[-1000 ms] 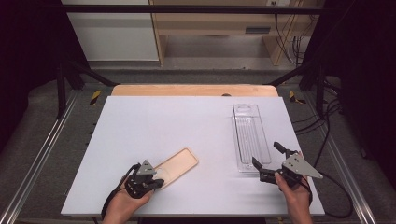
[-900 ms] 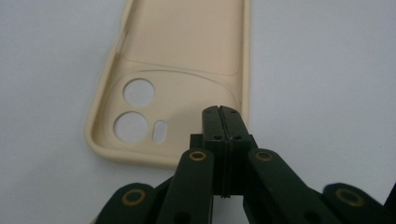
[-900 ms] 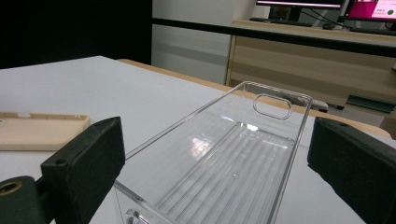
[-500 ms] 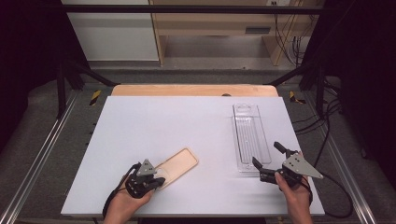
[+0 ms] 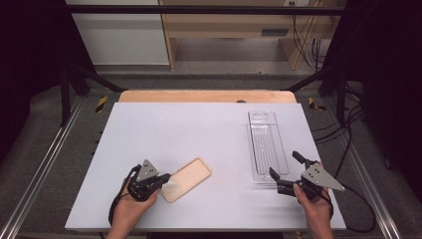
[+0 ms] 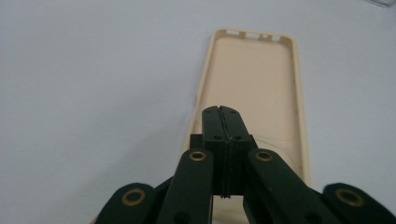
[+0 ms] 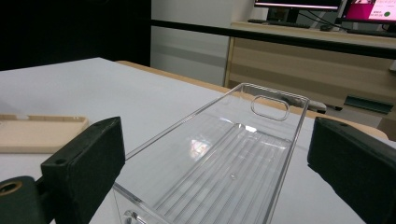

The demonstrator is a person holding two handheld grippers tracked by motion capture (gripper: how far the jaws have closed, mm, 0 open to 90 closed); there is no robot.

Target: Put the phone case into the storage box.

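A beige phone case (image 5: 187,178) lies open side up on the white table (image 5: 199,129), at the front left. My left gripper (image 5: 166,178) sits at its near end; in the left gripper view the jaws (image 6: 223,112) are pressed together over the case (image 6: 254,79), with nothing seen between the pads. A clear plastic tray (image 5: 266,144) lies lengthwise at the right. My right gripper (image 5: 283,163) is at the tray's near end, open, its jaws (image 7: 215,130) standing wide on either side of the tray (image 7: 224,158) without touching it.
A wooden strip (image 5: 206,96) runs along the table's far edge. Metal frame rails (image 5: 45,164) flank the table on both sides. Cables (image 5: 348,134) trail on the floor at the right, and one runs from the right gripper.
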